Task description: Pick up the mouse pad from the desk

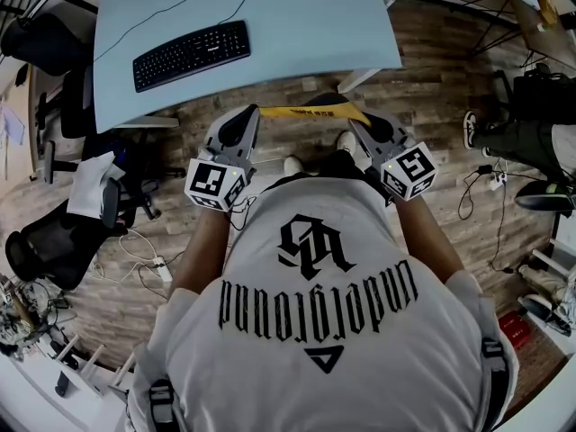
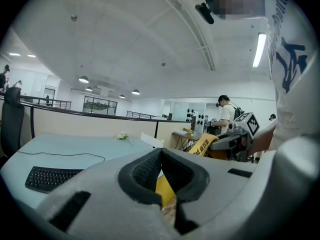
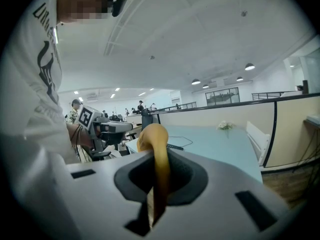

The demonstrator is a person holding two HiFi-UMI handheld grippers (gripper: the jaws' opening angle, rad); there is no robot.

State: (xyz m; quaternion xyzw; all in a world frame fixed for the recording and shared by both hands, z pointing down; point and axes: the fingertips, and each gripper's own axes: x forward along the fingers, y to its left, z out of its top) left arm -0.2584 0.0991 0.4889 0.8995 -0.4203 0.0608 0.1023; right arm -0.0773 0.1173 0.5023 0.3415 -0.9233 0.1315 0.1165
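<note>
**Head view.** The pad (image 1: 306, 112), a thin, limp yellow sheet, spans as a narrow band between the two claws at frame centre. It hangs clear of the tabletop (image 1: 297, 25), just below that slab's near edge in the picture. The left claw (image 1: 251, 113) pinches the pad's left end and the right claw (image 1: 356, 121) pinches its right end. Each claw is a grey moulded shell carrying a cube with black-and-white square markers.

The tabletop is a smooth, pale-blue slab with a gently curved near edge, filling the upper middle of the frame. A black keyboard (image 1: 192, 54) lies at an angle on its left part, and a thin black cable (image 1: 180, 3) loops above it in the picture. Open surface runs right of the keyboard. Under the pad is a floor (image 1: 423, 79) of grey-brown wood-grain planks. Black chairs (image 1: 45, 241) crowd the left of the frame.

**Left gripper view.** The left claw (image 2: 161, 156) has dark ribbed pads (image 2: 142, 171), and its jaws are pressed together on the yellow sheet, which shows just below them at bottom centre. The sheet's far end, with dark print, is at right middle.

**Right gripper view.** The jaws of the right claw (image 3: 159, 166) are pressed together on the pad's edge. The sheet rises from them and curls over to the left at frame centre.
</note>
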